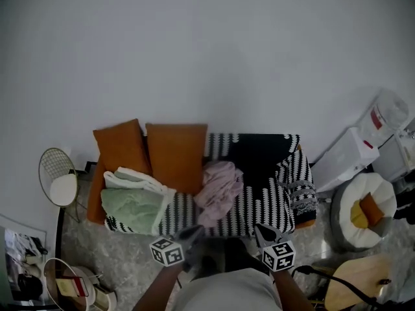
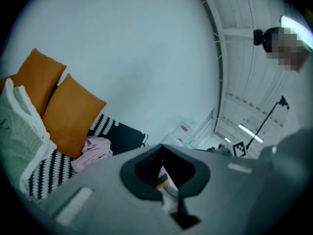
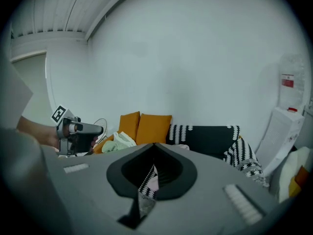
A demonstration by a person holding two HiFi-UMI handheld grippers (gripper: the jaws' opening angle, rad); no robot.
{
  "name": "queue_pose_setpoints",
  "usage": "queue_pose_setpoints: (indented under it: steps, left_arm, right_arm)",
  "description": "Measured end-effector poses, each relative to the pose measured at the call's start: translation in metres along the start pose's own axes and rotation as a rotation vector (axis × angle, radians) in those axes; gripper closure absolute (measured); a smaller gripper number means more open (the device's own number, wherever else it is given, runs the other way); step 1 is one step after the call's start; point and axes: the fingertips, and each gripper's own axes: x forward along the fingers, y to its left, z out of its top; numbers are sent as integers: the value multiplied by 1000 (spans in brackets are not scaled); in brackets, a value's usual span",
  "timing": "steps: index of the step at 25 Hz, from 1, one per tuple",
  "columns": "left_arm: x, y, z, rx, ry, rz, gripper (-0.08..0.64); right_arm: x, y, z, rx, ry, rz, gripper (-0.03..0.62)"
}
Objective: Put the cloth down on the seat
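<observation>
**A:** Where is the cloth to be found?

**B:** The pink cloth is seen crumpled on the seat of the sofa, roughly midway along it. It is laid on the black-and-white patterned throw by which the seat and back are covered. It is touched by neither gripper.

**A:** What is set beside it?

**B:** Two orange cushions are leaned against the back, the nearer one just to the left of the cloth. A folded green and white blanket is laid at the left end of the seat, in front of them.

**A:** How are the grippers held?

**B:** Both are held low at the near edge of the head view, in front of the sofa. The left gripper is seen at left and the right gripper at right, each with its marker cube.

**A:** And the fingers?

**B:** In the left gripper view the fingers are shown pressed together, with nothing caught between them. Those of the right gripper are likewise shown closed on nothing.

**A:** Is anything else noted?

**B:** A round wire side table is placed off the sofa's left end. A white wall is seen behind the sofa.
</observation>
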Motion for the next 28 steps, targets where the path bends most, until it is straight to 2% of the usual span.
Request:
queue_pose_setpoints:
  steps: [8, 15, 21, 28]
  left_arm:
    - [-18, -42, -12, 79, -8, -10, 561]
    - [-1, -85, -20, 160, -13, 5, 561]
    - [15, -118, -19, 175, -43, 15, 561]
    - [29, -137, -31, 198, -33, 20, 560]
  right_arm:
    - [-47, -3, -3, -11, -41, -14, 588]
    - [-65, -24, 2, -25, -62, 18, 588]
    - [-86, -34, 13, -106, -71, 81, 588]
    - [-105, -55, 9, -115, -73, 80, 588]
